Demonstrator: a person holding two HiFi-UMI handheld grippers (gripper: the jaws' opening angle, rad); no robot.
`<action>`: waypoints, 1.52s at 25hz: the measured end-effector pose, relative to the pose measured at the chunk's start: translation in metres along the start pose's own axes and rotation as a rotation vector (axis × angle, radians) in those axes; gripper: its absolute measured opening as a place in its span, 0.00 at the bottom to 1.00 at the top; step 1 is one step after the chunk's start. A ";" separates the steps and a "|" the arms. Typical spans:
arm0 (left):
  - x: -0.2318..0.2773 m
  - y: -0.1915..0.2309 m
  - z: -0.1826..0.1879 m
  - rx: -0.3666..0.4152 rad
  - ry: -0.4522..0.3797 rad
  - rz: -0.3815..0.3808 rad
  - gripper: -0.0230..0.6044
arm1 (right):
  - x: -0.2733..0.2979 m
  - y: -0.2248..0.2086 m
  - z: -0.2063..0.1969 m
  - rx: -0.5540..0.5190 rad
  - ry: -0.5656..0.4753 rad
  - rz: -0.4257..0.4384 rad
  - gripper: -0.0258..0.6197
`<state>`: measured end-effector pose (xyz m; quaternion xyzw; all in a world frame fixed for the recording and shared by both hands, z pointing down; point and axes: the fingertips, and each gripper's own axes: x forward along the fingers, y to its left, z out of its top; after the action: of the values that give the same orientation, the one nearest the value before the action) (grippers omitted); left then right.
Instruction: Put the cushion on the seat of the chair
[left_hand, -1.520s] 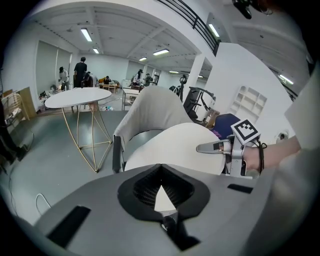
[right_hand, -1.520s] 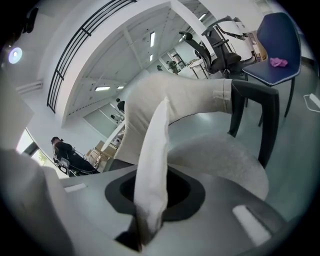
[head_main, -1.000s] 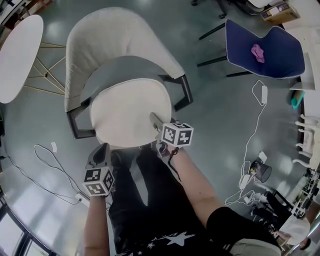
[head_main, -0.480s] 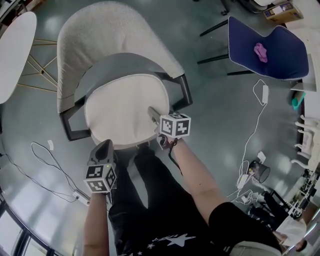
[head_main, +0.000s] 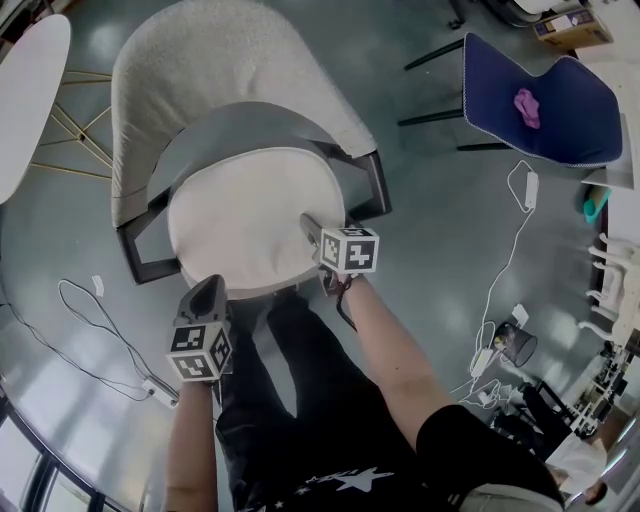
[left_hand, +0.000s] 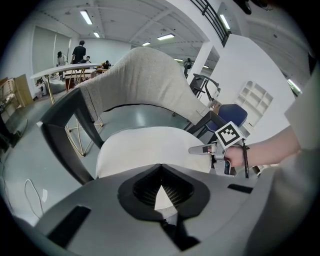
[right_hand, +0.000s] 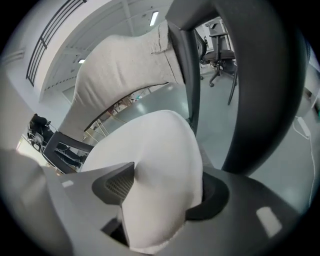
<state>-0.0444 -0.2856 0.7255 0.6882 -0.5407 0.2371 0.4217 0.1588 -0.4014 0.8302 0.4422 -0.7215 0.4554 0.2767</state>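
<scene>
Grey floor (head_main: 430, 200) under pale fabric armchair (head_main: 230, 60), with round cream fabric cushion (head_main: 250, 215) lying on its grey seat (head_main: 215, 130).
Spreads toward 12 o'clock from both grippers: right gripper (head_main: 310, 226) nearer, at 4 o'clock rim, jaws just opened, rim loose between; left gripper (head_main: 208, 288) at 7 o'clock, pinching a thin edge. Seat front hidden beneath.

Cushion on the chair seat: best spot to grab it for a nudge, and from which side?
I'd grip the cushion by its front rim, coming from the open front. It lies flat on the seat, so only the rim fits between jaws, and the backrest and armrests block the other sides.
</scene>
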 end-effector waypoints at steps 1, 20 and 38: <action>0.000 0.000 0.001 -0.002 -0.001 -0.002 0.05 | 0.000 -0.002 -0.001 0.012 -0.004 -0.002 0.50; -0.043 0.013 0.027 0.061 -0.076 -0.120 0.05 | -0.084 0.022 0.004 0.152 -0.269 -0.167 0.66; -0.214 0.000 0.112 0.173 -0.317 -0.342 0.05 | -0.273 0.265 0.055 0.004 -0.675 -0.009 0.05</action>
<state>-0.1239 -0.2628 0.4984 0.8317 -0.4537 0.0967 0.3050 0.0478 -0.2944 0.4782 0.5718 -0.7696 0.2833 0.0233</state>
